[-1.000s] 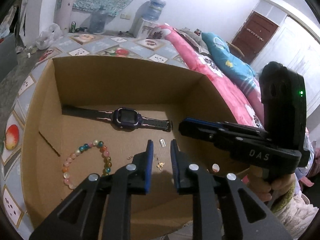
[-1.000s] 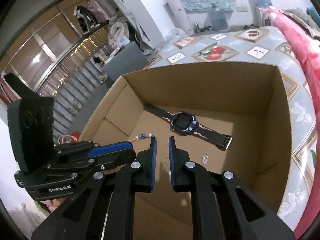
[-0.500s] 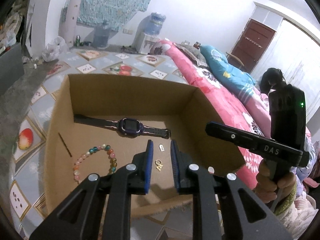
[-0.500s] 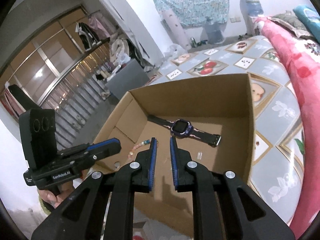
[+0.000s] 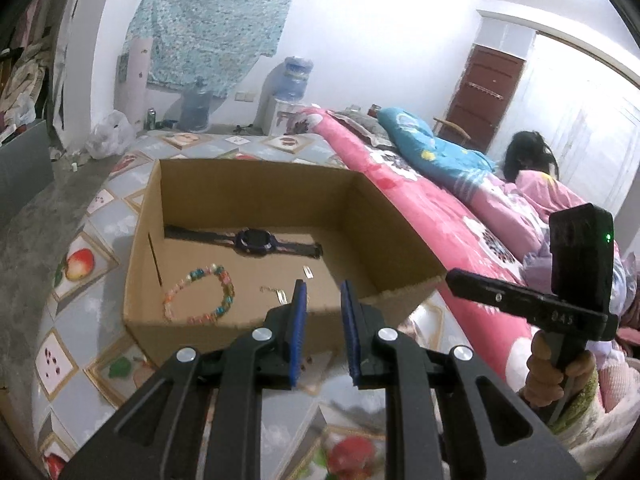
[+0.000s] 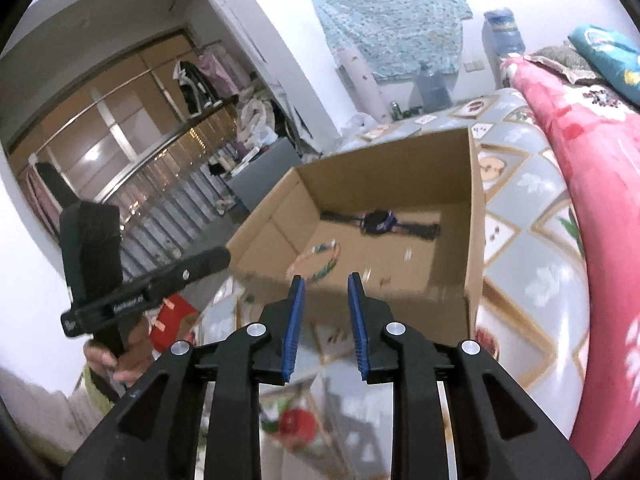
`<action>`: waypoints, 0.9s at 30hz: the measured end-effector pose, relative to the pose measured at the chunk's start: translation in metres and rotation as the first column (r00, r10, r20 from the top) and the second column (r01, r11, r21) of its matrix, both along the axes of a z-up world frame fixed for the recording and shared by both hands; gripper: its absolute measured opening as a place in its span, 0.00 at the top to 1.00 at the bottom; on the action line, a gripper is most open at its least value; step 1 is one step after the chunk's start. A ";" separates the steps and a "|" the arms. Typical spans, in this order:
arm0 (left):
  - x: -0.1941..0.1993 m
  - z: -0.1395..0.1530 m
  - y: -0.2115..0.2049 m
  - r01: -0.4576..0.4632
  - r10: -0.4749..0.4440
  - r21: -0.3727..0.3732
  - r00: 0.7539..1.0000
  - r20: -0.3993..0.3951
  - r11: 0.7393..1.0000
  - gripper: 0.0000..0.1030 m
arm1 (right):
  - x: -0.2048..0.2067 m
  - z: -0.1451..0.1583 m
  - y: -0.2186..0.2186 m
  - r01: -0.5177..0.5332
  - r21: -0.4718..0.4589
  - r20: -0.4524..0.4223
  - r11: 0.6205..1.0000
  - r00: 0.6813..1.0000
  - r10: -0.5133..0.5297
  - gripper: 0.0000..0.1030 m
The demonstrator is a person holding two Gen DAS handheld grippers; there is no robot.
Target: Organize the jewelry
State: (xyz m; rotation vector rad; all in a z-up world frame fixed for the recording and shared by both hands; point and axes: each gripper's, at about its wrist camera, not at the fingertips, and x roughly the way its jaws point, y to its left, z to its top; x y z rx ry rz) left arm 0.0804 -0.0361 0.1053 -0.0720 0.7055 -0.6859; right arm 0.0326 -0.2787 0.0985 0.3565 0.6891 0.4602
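Note:
An open cardboard box (image 5: 256, 184) (image 6: 474, 216) stands on a patterned floor mat. In it lie a dark watch (image 5: 254, 240) (image 6: 378, 222), a coloured bead bracelet (image 5: 200, 294) (image 6: 320, 260), a small silver pendant (image 5: 307, 271) and a thin gold piece (image 5: 276, 293). My left gripper (image 5: 323, 292) is open and empty, held above and in front of the box's near wall. My right gripper (image 6: 326, 284) is open and empty, also short of the box. Each gripper shows in the other's view, the right (image 5: 520, 300) and the left (image 6: 152, 284).
A pink bed (image 5: 440, 208) (image 6: 592, 152) runs along the right of the box, with a person (image 5: 532, 168) lying at its far end. Water bottles (image 5: 196, 108) and a dispenser stand at the far wall. A railing (image 6: 168, 184) and a red item (image 6: 172, 320) are to the left.
Both grippers have pulled back and up from inside the box; the box now looks smaller and farther. Both jaws have opened a little wider. The jewelry has not moved.

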 end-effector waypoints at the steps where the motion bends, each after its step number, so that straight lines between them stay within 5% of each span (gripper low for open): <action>1: -0.004 -0.003 0.000 0.005 -0.005 0.002 1.000 0.000 1.000 0.84 | -0.005 -0.003 0.003 -0.006 -0.009 -0.004 1.000 1.000 0.005 0.76; 13: -0.036 -0.066 -0.015 0.017 -0.006 0.111 0.995 -0.099 0.994 0.83 | -0.020 -0.071 0.025 0.012 -0.117 -0.213 0.993 0.976 -0.037 0.70; 17: -0.039 -0.083 -0.022 -0.009 0.028 0.176 0.994 -0.105 0.984 0.83 | -0.020 -0.079 0.030 0.033 -0.200 -0.210 0.979 0.975 -0.076 0.59; 27: -0.033 -0.101 -0.028 -0.022 0.048 0.237 0.993 -0.106 0.971 0.83 | -0.029 -0.097 0.035 0.042 -0.301 -0.207 0.953 0.972 -0.108 0.55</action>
